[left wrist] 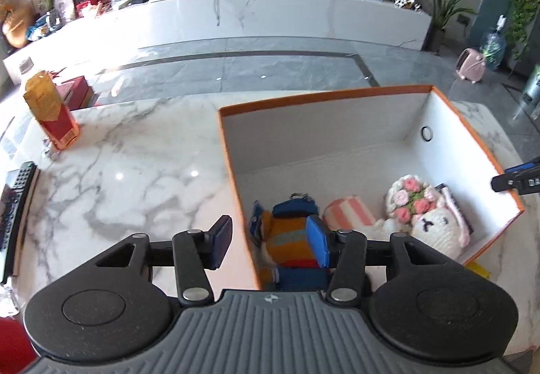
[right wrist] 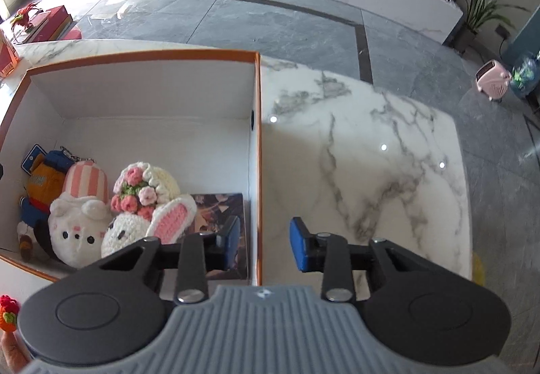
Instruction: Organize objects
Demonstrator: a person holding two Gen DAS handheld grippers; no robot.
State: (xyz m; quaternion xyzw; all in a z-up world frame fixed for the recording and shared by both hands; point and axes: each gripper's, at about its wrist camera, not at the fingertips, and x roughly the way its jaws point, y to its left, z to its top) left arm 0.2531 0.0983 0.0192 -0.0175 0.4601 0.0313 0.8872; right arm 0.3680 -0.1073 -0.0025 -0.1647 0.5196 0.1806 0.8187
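An open white box with an orange rim (left wrist: 324,95) (right wrist: 141,54) stands on the marble table. Inside lie an orange-and-blue plush figure (left wrist: 287,232) (right wrist: 40,181), a white bear plush with a pink striped hat (right wrist: 79,225) (left wrist: 347,213), a crochet bunny with pink flowers (left wrist: 428,215) (right wrist: 141,202) and a dark flat booklet (right wrist: 219,205). My left gripper (left wrist: 270,242) hangs open over the box's left wall, above the plush figure, holding nothing. My right gripper (right wrist: 265,244) is open astride the box's right wall, its pads clear of it. A part of the right gripper (left wrist: 516,180) shows at the box's right rim.
An orange drink bottle (left wrist: 50,107) stands at the table's far left, with a red box (left wrist: 72,90) behind it and a black remote (left wrist: 20,191) at the left edge. A small orange crochet piece (right wrist: 6,313) lies near the box's front corner. Bare marble (right wrist: 371,154) spreads to the right of the box.
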